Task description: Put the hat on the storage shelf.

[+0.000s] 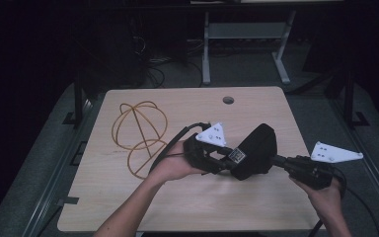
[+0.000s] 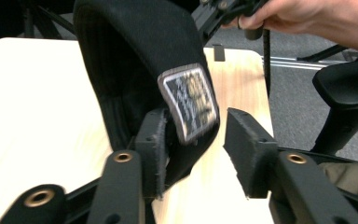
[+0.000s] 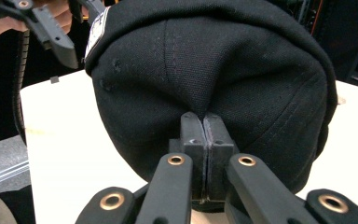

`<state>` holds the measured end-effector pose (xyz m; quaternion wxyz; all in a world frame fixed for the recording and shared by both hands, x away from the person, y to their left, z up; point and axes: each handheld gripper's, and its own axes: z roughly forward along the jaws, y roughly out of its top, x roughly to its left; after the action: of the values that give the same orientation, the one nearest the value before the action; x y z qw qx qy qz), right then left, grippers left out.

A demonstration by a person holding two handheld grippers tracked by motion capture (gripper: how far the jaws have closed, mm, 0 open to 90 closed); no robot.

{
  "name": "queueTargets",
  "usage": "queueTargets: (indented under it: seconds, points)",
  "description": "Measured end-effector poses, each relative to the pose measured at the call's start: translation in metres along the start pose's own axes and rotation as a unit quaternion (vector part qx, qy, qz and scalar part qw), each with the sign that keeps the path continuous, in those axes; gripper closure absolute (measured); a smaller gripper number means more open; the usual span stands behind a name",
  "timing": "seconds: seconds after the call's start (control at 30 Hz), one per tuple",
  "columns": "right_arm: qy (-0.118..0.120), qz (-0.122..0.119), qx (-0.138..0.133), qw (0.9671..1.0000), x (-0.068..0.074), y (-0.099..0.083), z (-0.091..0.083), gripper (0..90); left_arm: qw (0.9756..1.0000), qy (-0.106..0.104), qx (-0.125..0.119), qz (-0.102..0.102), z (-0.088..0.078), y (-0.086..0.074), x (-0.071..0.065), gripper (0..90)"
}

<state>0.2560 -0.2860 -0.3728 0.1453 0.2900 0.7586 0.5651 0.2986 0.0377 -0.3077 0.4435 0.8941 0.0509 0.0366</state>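
A black cap (image 1: 256,150) hangs just above the wooden table (image 1: 187,202), right of centre in the high view, held between the two grippers. The right gripper (image 3: 203,122), coming in from the lower right of that view, has its jaws pressed tight together on a pinch of the cap's crown fabric, as the right gripper view shows at its middle. The left gripper (image 2: 193,142) meets the cap from the left; its jaws stand partly apart, with the brim edge and its label (image 2: 189,100) between them. The brim lies against the left pad (image 2: 153,149), while the right pad (image 2: 249,149) stands clear of it; blur makes it hard to tell whether the left pad presses. A wire hat stand (image 1: 139,133) sits on the table at the left of the high view, well apart from the cap
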Motion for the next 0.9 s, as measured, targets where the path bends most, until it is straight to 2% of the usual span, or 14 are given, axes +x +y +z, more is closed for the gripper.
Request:
queueTargets:
  seconds: [0.13,0.37,0.7,0.9]
  points:
    - [0.002,-0.004,0.008,1.0,-0.002,0.008,0.0,89.3,0.9999,0.015,0.008,-0.001,-0.007,-0.012,-0.002,51.3]
    - [-0.001,-0.011,0.014,0.9998,-0.004,0.019,0.001,89.3,0.9994,0.028,0.015,-0.011,-0.015,-0.034,-0.007,49.7]
    - [0.004,-0.017,0.022,0.9996,-0.007,0.04,0.005,89.3,0.9987,0.042,0.017,-0.025,-0.02,-0.064,-0.012,47.0]
    - [0.008,-0.026,0.026,0.9993,-0.007,0.055,0.014,89.2,0.9979,0.052,0.016,-0.034,-0.021,-0.082,-0.014,44.9]
